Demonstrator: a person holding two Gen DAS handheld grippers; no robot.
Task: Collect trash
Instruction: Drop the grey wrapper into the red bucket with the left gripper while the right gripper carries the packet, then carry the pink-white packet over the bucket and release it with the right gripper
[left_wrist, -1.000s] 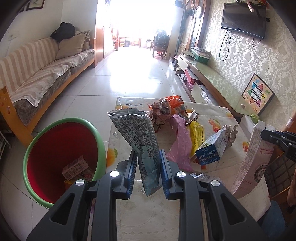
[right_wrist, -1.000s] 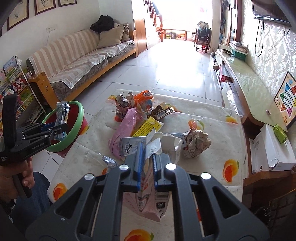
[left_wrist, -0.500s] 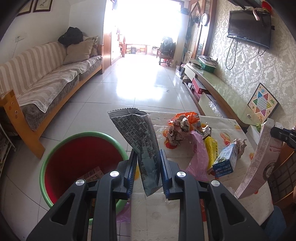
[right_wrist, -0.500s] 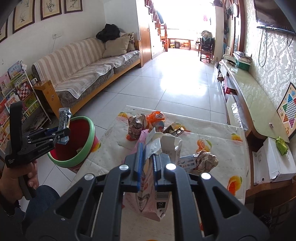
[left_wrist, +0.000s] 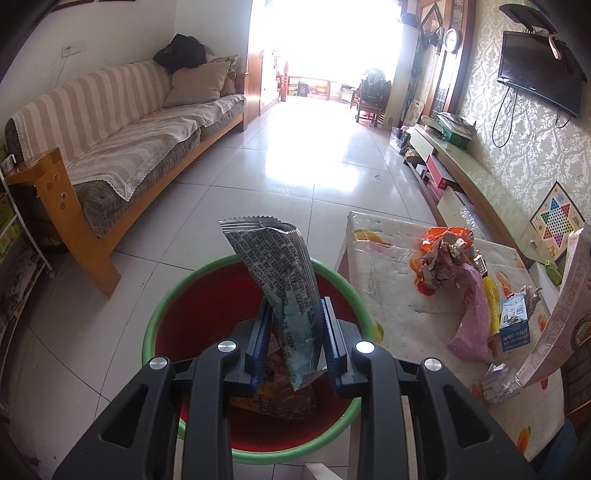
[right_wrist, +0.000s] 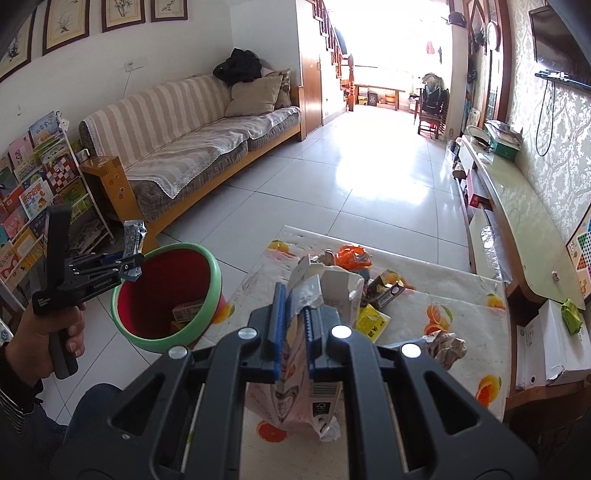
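— Where's our left gripper (left_wrist: 293, 338)?
— Over the red bin (left_wrist: 207, 295), jaws opening, grey wrapper (left_wrist: 284, 288) standing between them; it seems barely pinched.
— And our right gripper (right_wrist: 291, 326)?
— Clamped on the pink carton (right_wrist: 295, 391) above the table (right_wrist: 461, 295), right of the bin.

The lower end of the grey printed foil snack wrapper (left_wrist: 284, 295) covers part of the inside of the red plastic bin with a green rim (left_wrist: 166, 306), so the litter at its bottom shows only in scraps. The black left hand-held gripper (left_wrist: 295, 341) hides the bin's near wall. In the right wrist view, the pink and white torn paper carton (right_wrist: 295, 398) is partly masked by the right hand-held gripper (right_wrist: 291, 325). The print on both packages is too small to read. The person's left hand (right_wrist: 44, 339) is cut off at the picture's left edge.
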